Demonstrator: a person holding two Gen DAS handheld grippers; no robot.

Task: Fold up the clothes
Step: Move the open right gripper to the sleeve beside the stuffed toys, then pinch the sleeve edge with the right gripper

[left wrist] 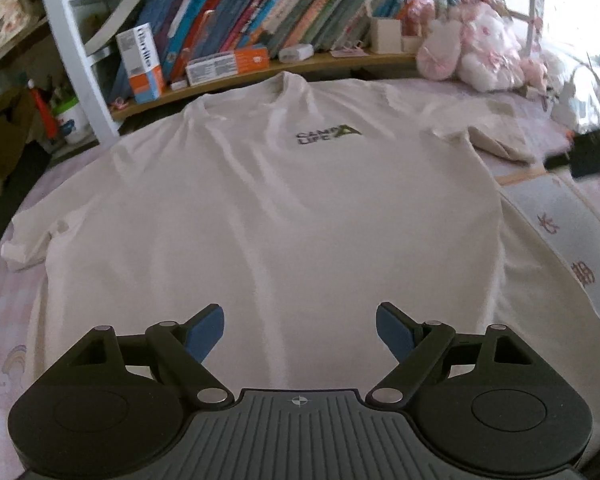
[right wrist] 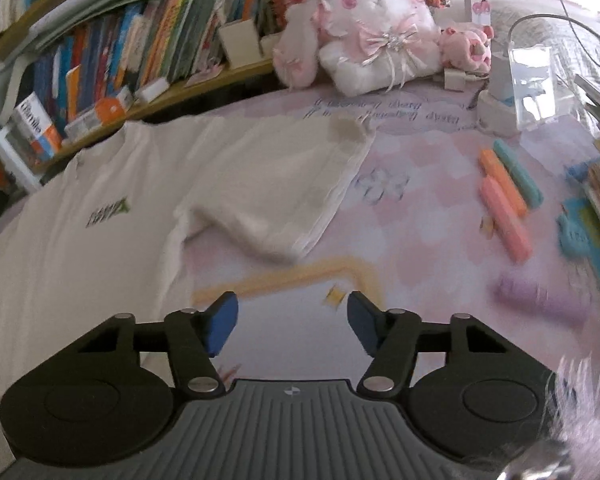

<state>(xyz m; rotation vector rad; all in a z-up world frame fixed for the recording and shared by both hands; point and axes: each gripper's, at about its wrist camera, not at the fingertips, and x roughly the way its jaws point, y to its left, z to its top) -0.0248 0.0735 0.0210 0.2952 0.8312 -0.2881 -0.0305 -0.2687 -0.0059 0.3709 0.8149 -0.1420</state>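
White T-shirt (left wrist: 268, 200) flat beyond left fingers (left wrist: 206, 332), both pairs wide, empty.

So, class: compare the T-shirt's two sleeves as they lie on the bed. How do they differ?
The left sleeve is bunched small at its cuff; the right sleeve spreads broad and flat. The right sleeve has a dark stain near its far corner; the left sleeve shows none. Both are cream, short, and untouched by either gripper.

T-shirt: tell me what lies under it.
The T-shirt lies flat on a pink patterned sheet, which shows around its edges and beside its sleeve. Whatever is beneath the shirt's middle is covered and cannot be seen.
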